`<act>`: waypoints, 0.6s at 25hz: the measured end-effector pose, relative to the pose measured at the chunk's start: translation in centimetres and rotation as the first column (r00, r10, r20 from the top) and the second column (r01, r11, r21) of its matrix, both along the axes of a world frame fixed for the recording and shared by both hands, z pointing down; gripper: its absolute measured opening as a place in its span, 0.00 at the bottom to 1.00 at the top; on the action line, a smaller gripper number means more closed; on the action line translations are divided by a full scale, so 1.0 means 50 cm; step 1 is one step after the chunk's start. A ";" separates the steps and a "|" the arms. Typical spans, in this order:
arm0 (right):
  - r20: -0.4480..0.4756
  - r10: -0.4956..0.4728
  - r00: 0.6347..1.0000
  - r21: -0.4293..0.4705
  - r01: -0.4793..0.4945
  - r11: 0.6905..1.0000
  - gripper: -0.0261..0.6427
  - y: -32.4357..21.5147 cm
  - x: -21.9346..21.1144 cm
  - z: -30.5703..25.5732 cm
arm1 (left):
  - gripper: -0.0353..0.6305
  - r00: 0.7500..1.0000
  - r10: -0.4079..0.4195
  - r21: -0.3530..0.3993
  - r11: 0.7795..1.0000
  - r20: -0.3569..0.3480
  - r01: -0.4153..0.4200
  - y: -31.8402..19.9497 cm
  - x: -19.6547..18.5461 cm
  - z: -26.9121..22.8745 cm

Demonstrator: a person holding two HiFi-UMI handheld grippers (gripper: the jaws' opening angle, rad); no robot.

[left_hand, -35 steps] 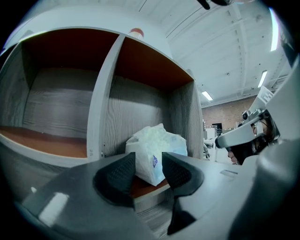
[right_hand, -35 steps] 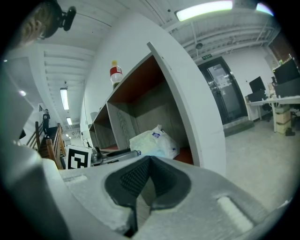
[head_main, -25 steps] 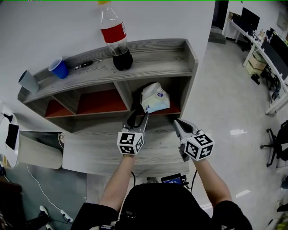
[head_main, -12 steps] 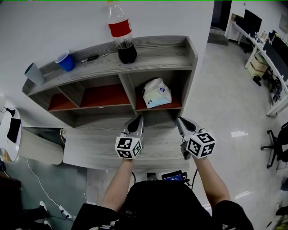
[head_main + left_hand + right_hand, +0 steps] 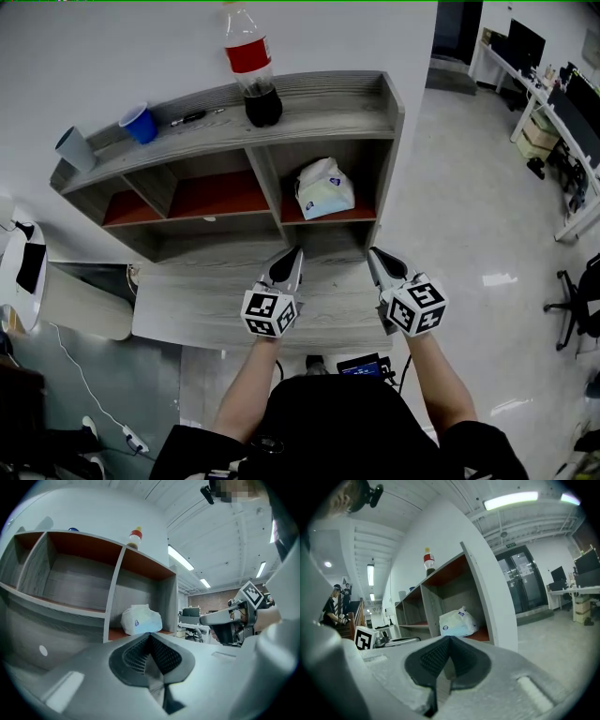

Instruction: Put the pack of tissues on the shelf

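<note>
A soft white-and-pale-blue pack of tissues (image 5: 324, 187) lies in the right-hand compartment of a grey wooden shelf unit (image 5: 319, 111), on its red-brown board; the small print on its wrapper is too fine to read. Both grippers are held apart from it over the grey bench (image 5: 202, 305): the left gripper (image 5: 293, 253) and the right gripper (image 5: 373, 254) are each clenched on nothing, jaws pressed together. On the shelf top stand a cola bottle with a red label (image 5: 255, 75), its cap cut off by the frame edge, a blue cup (image 5: 141, 125) and a grey cup (image 5: 75, 148). The person's torso hides the bench's near edge.
</note>
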State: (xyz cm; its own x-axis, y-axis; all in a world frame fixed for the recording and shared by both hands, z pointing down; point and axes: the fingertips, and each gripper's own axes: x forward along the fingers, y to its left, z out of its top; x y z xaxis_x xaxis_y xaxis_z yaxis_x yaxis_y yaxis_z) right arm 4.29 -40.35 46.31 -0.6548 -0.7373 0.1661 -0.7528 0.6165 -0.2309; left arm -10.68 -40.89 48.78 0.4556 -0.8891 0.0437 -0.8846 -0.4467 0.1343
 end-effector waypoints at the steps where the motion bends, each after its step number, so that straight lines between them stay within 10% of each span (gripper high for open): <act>1: -0.005 -0.011 1.000 0.004 0.011 1.000 0.04 0.005 -0.001 0.001 | 0.06 1.000 0.000 -0.003 1.000 0.002 0.000 0.003 0.002 0.002; 15: -0.010 -0.059 0.998 -0.018 0.059 0.998 0.04 0.057 0.014 0.024 | 0.06 1.000 0.021 -0.031 0.999 -0.005 -0.021 0.072 0.028 0.022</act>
